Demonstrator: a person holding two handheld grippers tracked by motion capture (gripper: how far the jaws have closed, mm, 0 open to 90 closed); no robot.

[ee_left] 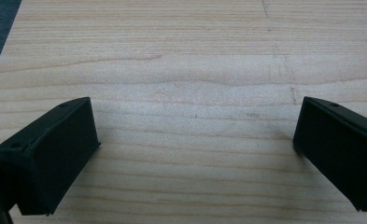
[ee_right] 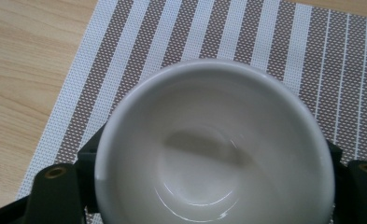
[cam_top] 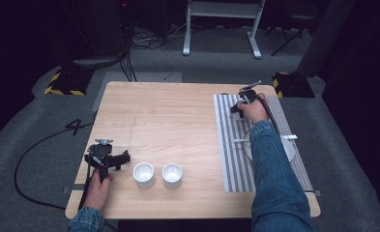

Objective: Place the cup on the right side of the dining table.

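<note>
My right gripper (cam_top: pixel 239 105) is at the far end of the striped placemat (cam_top: pixel 230 150). In the right gripper view its jaws press both sides of an empty, upright white cup (ee_right: pixel 214 140), with the placemat's corner (ee_right: pixel 139 46) beneath; the gripper (ee_right: pixel 214 191) is shut on this cup. My left gripper (cam_top: pixel 124 159) rests near the table's front left, jaws pointing right toward two more white cups (cam_top: pixel 143 174) (cam_top: pixel 172 175) standing side by side. Its jaws are wide apart over bare wood, so the gripper (ee_left: pixel 195 135) is open with nothing in it.
A white plate (cam_top: pixel 289 148) lies on the placemat under the right forearm, with a pale utensil (cam_top: pixel 240 140) across it. The wooden table (cam_top: pixel 178 111) has bare room in its middle and back left. Cables and a desk frame lie on the floor beyond.
</note>
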